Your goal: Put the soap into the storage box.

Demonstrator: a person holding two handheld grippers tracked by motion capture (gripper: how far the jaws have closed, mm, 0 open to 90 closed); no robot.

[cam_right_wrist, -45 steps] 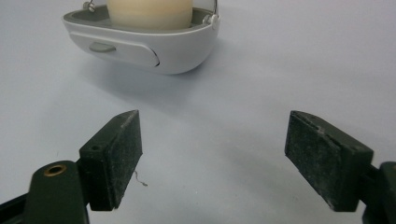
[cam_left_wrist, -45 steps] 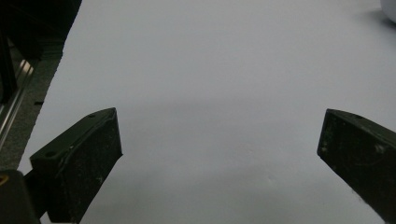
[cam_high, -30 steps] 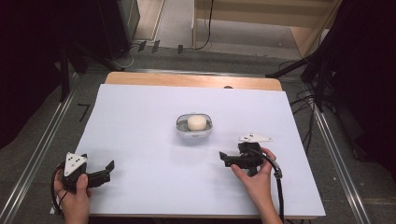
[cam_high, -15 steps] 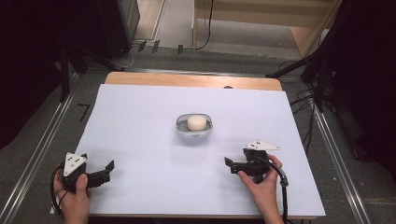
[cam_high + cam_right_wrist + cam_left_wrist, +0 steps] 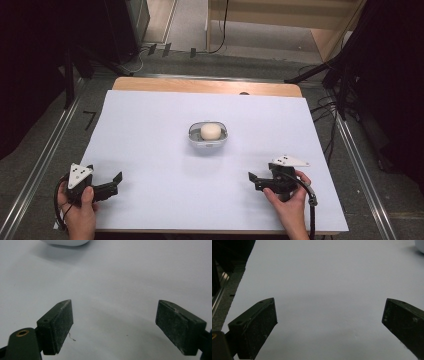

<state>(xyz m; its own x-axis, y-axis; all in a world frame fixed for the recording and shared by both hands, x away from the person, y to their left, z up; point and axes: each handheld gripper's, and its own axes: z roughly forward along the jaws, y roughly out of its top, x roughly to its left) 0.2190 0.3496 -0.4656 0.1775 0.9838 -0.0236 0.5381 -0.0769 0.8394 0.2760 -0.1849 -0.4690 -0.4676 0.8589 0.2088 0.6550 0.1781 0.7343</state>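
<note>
In your right gripper view, the right gripper has its two black jaws standing wide apart, and there is nothing between them. Both rise from the bottom edge and their inner faces look rough and a little scratched. On the arm of the jaw at the left side you can see a small brass ring. Under the jaws lies the white table surface, which is bare and smooth. A tiny thread-like fibre lies on it just beside that same jaw. At the top edge you see the lower rim of a white bowl, cut off by the frame, with a soft shadow below it. The bowl is well apart from the jaws.
</note>
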